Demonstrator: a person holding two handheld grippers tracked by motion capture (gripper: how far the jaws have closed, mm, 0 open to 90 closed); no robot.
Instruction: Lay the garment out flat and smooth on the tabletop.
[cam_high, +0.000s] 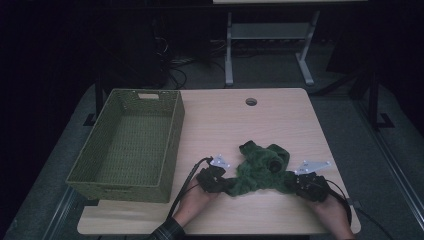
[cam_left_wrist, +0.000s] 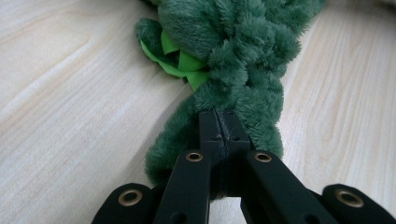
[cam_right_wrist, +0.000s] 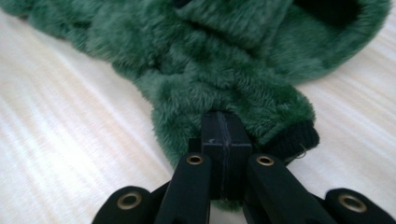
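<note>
Item: green fleece garment, crumpled, lying on table, near front edge, right of centre. Bright green lining shows at a fold, left gripper view.

Left gripper: jaws closed tight on garment's left end; pads meet w/ fleece pinched under them. Hand behind it, low on table.

Right gripper: jaws closed on garment's right end, next to a black ribbed cuff. Fleece bunched around pads.

Basket: green woven, rectangular, at table's left side, well apart from garment. Nothing seen inside.

Table: light wood, round hole near far edge.
</note>
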